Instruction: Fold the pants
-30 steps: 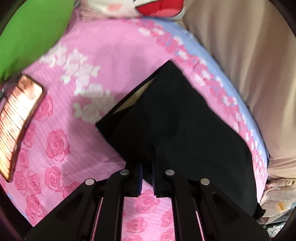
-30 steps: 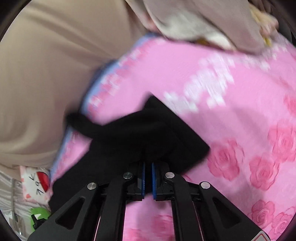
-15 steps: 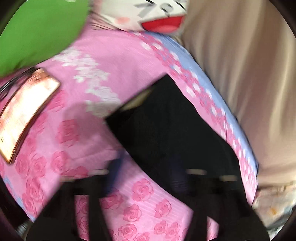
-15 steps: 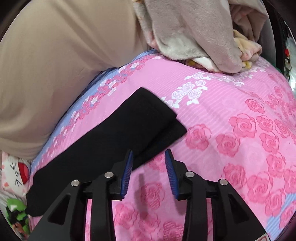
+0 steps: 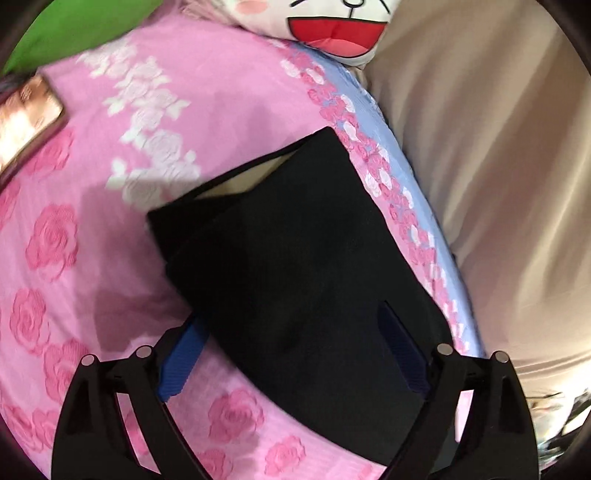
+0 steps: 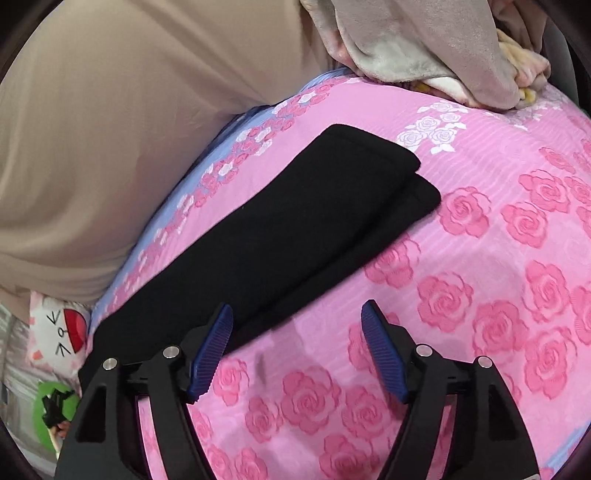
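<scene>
So the black pants were lying flat on the pink rose bedspread, folded lengthwise into a long strip with one leg stacked on the other. In the left wrist view, going left to right: a shiny phone-looking thing sat at the far left edge, then open bedspread, then the waist end of the pants, then the blue border of the spread and a big beige cushion on the right. A cartoon pillow with a red mouth was up top. The left gripper hung right over the pants with its jaws wide apart and opening; cloth lay below the gap, but the blue pads weren't pressing on it.

In the right wrist view the beige cushion was on the left, the pants ran diagonally from lower left to upper middle, and a heap of grey and cream blankets sat top right. The right gripper was also spread and opening, nothing between its jaws, only bedspread. The pants' near edge lay just by its left pad.
</scene>
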